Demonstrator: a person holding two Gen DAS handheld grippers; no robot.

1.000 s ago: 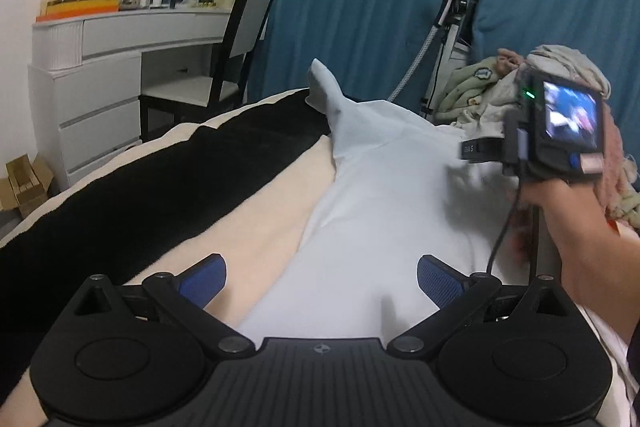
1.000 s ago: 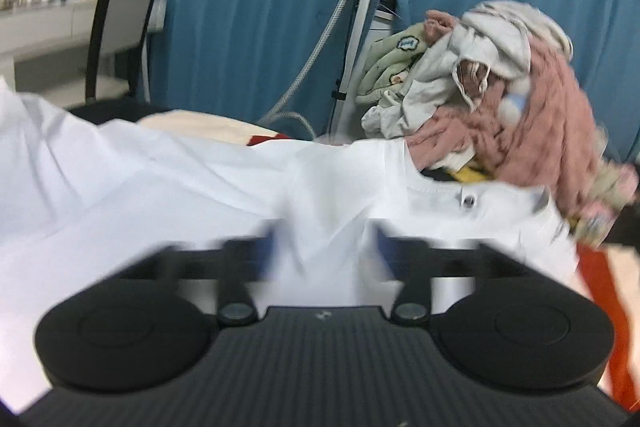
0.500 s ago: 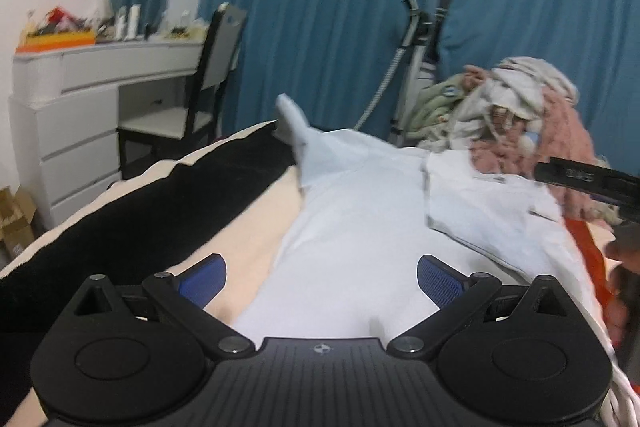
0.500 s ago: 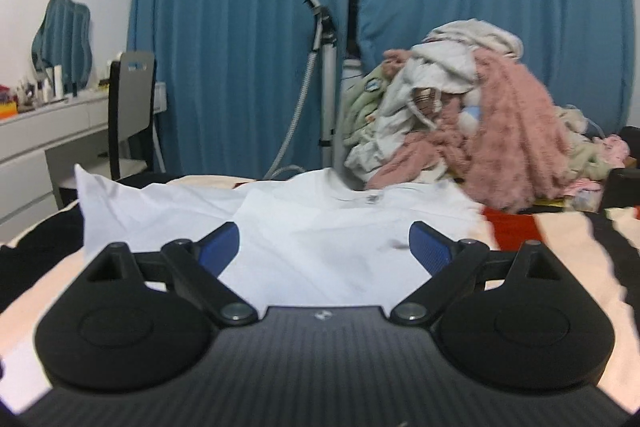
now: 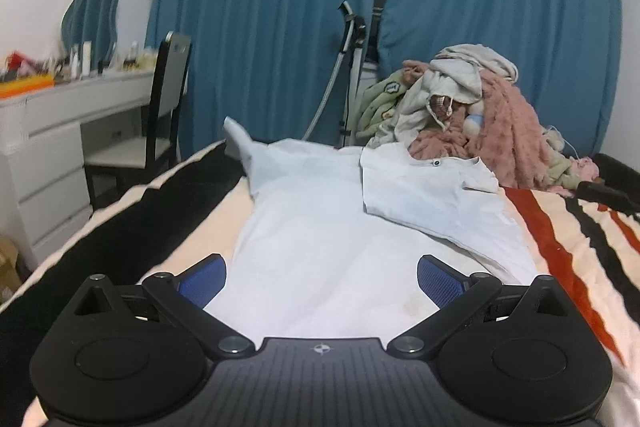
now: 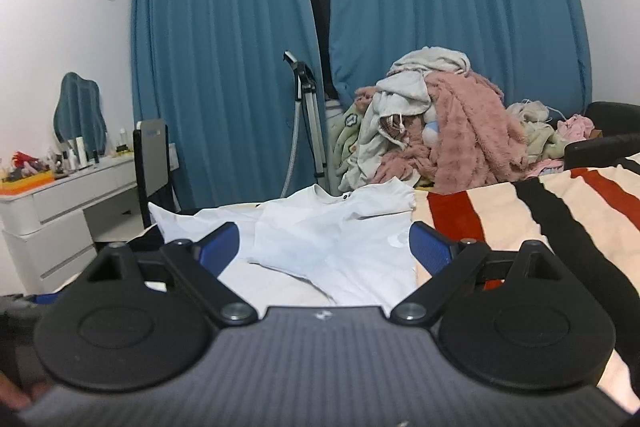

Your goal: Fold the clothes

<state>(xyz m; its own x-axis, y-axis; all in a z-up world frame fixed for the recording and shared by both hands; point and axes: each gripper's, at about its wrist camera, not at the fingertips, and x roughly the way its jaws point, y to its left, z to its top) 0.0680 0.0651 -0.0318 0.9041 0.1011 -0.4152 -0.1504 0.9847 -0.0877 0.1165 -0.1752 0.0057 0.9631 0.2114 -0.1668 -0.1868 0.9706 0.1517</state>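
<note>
A white T-shirt lies flat on the striped bed, its right sleeve side folded inward over the body. Its left sleeve sticks up at the far left. My left gripper is open and empty, just above the shirt's near hem. My right gripper is open and empty, held back above the shirt on its right side.
A pile of unfolded clothes with a pink fluffy piece sits at the bed's far end, also in the right wrist view. A chair and white dresser stand left. The striped blanket spreads to the right.
My right gripper let go of the shirt's right side after folding it inward, opened, and drew back and up. My left gripper rose slightly and stayed open.
</note>
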